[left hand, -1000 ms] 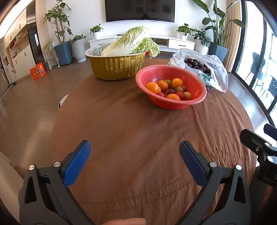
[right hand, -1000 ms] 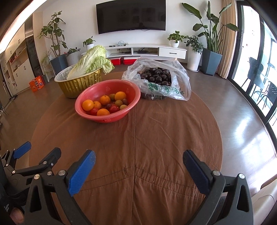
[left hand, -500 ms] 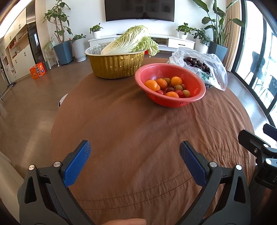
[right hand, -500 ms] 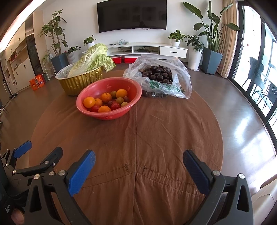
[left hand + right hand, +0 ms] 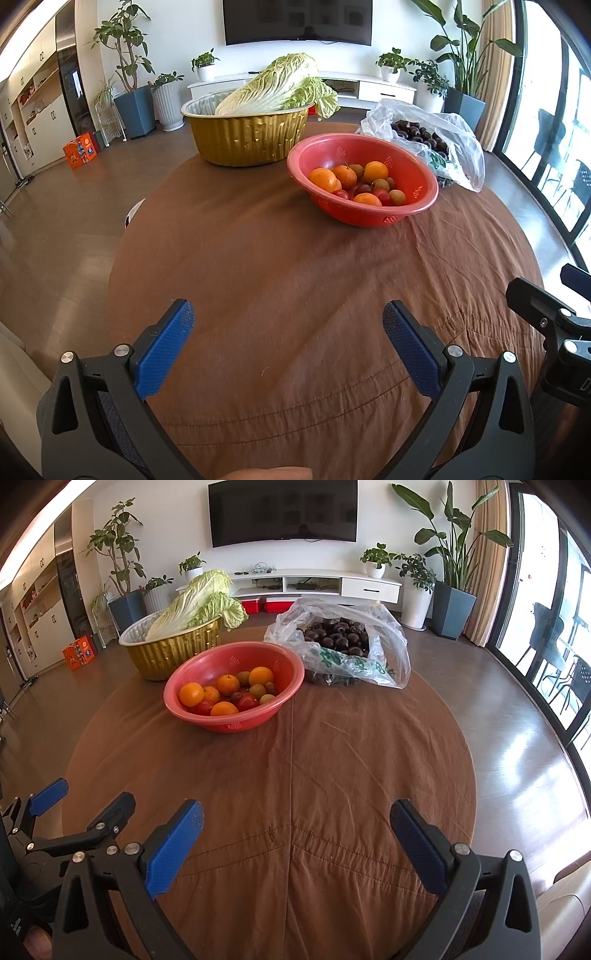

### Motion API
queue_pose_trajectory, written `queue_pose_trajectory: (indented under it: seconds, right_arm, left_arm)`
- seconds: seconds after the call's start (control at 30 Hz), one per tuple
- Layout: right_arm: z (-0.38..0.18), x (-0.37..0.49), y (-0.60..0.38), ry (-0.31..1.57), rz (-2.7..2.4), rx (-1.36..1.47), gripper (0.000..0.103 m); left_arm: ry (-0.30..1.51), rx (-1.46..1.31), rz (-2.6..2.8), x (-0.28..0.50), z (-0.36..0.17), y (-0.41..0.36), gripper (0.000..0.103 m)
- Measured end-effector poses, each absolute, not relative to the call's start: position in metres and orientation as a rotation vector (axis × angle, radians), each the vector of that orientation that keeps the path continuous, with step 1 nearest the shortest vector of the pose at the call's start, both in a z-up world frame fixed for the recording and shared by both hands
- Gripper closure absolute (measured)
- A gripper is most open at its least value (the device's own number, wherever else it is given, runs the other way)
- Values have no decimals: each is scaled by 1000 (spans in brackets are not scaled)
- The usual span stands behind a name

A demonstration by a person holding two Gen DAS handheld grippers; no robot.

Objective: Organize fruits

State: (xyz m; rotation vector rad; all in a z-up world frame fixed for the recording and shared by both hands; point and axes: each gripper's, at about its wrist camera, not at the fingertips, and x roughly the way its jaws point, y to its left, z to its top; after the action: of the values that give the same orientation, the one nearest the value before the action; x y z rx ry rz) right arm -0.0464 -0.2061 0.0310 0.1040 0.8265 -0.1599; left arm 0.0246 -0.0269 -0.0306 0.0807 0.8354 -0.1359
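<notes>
A red bowl (image 5: 413, 162) holds oranges (image 5: 323, 178), small red fruits and brownish fruits; it also shows in the right wrist view (image 5: 288, 668). A clear plastic bag (image 5: 391, 653) of dark round fruits lies behind it, also in the left wrist view (image 5: 458, 147). My left gripper (image 5: 288, 321) is open and empty over the near part of the brown cloth. My right gripper (image 5: 295, 819) is open and empty, also near the front edge. The left gripper shows at the right wrist view's lower left (image 5: 81, 812).
A gold foil tray (image 5: 247, 136) with a napa cabbage (image 5: 277, 90) stands at the table's back left. The round table has a brown cloth (image 5: 295, 760). Wood floor surrounds it; potted plants and a TV stand line the far wall.
Both grippers have eased slightly back or down, so the bowl, tray and bag sit a bit farther up in the views. Both stay open and empty.
</notes>
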Motion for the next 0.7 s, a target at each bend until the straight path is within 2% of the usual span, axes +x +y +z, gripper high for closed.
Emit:
queue_pose_trajectory:
  seconds: [0.7]
  right_arm:
    - [28,-48,-205,832,-159,105,0]
  left_arm:
    - [839,88,-132,20,-33,-27,0]
